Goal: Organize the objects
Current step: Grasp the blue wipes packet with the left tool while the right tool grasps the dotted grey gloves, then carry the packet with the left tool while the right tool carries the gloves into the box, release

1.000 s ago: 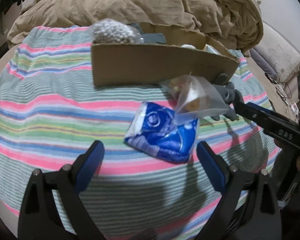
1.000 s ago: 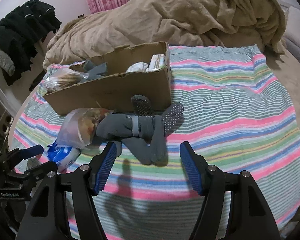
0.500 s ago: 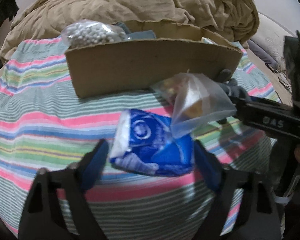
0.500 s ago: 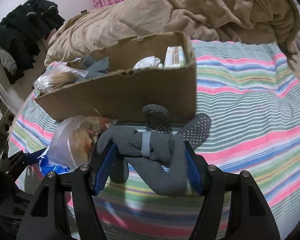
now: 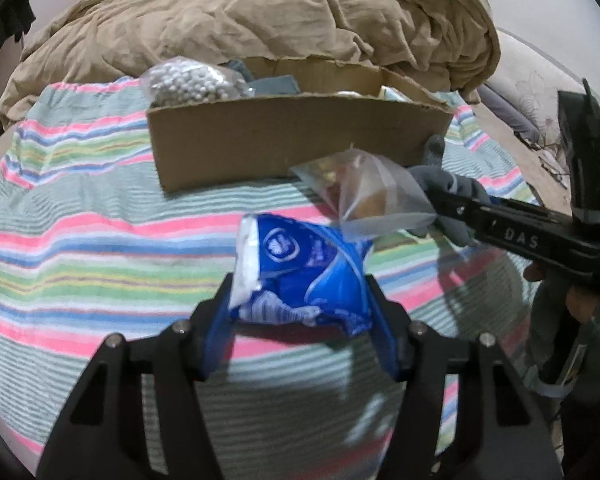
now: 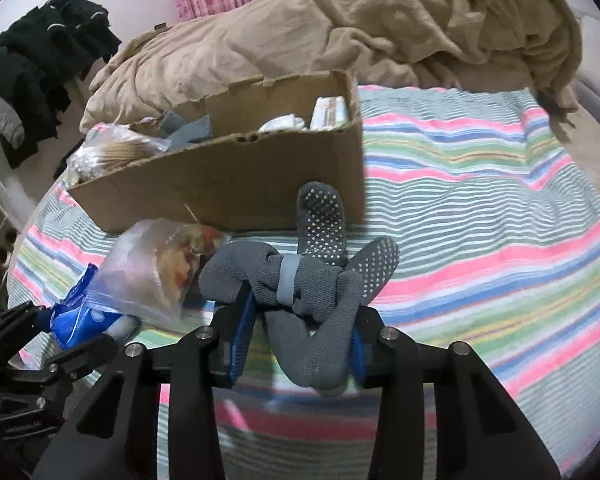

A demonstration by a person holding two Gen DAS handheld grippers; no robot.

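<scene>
A blue tissue pack (image 5: 304, 276) lies on the striped bedspread; my left gripper (image 5: 300, 312) is shut on its near end. It also shows in the right wrist view (image 6: 80, 316). A bundle of grey grip socks (image 6: 300, 280) lies in front of the cardboard box (image 6: 228, 176); my right gripper (image 6: 300, 332) is shut on the bundle. A clear plastic bag (image 5: 372, 196) with orange contents rests between the pack and the socks, touching both. The box (image 5: 292, 140) holds a bag of white beads (image 5: 184, 80), grey cloth and small packs.
A rumpled tan duvet (image 5: 260, 24) fills the bed behind the box. Dark clothes (image 6: 36, 64) hang at the far left. The striped bedspread (image 6: 480, 208) stretches right of the box. The right gripper's black body (image 5: 540, 236) crosses the left wrist view.
Both grippers moved forward and closed: the left onto the blue tissue pack, the right onto the grey sock bundle. Both were open and short of them before.
</scene>
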